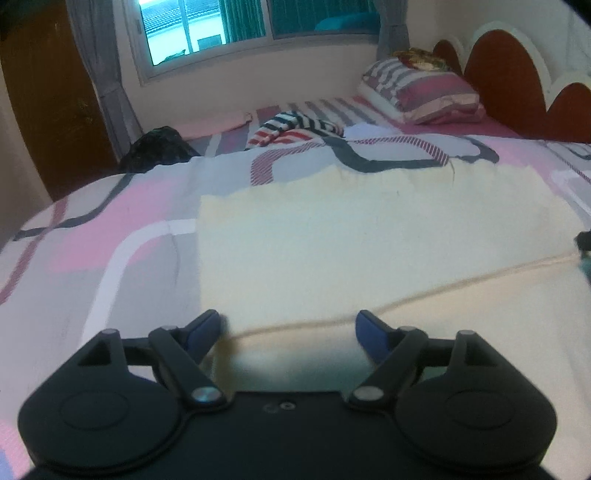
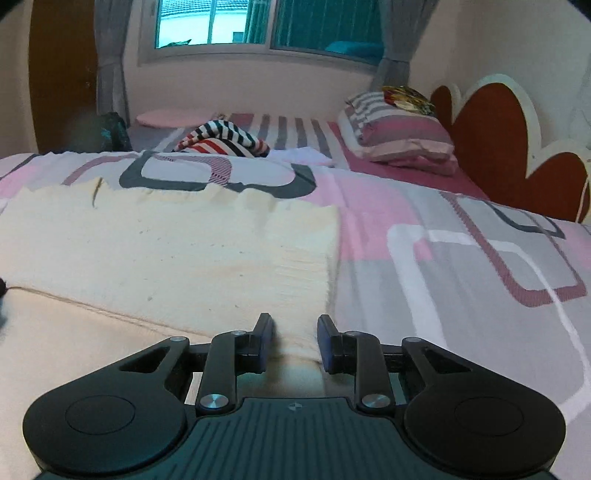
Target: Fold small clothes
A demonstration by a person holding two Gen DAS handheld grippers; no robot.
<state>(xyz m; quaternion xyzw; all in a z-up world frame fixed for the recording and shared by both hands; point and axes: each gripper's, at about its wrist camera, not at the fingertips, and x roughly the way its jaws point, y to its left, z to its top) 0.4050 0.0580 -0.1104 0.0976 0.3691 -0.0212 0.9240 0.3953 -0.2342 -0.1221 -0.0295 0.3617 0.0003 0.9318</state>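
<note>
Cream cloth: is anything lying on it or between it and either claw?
Nothing visible. The cream cloth lies bare on the bedspread, right in front of both claws. The striped garment sits well beyond its far edge.

Counts:
- 1 cream knitted cloth (image 1: 369,236), folded over on itself, lying flat.
- 1 red, white and navy striped garment (image 2: 225,142), crumpled, further back.
- 1 bed with pink, grey and white patterned sheet (image 2: 424,236).
- 1 pink and grey striped pillow (image 2: 399,140), with 1 small dark patterned item (image 2: 408,96) on top, too blurred to identify.
- 1 flat pink cushion (image 2: 170,118) by the far wall.
- 1 dark bag-like lump (image 1: 159,149) at the bed's far left.
- 1 window (image 2: 266,26), 2 grey curtains.
- 2 black grippers: left gripper (image 1: 288,326), right gripper (image 2: 295,328).
</note>
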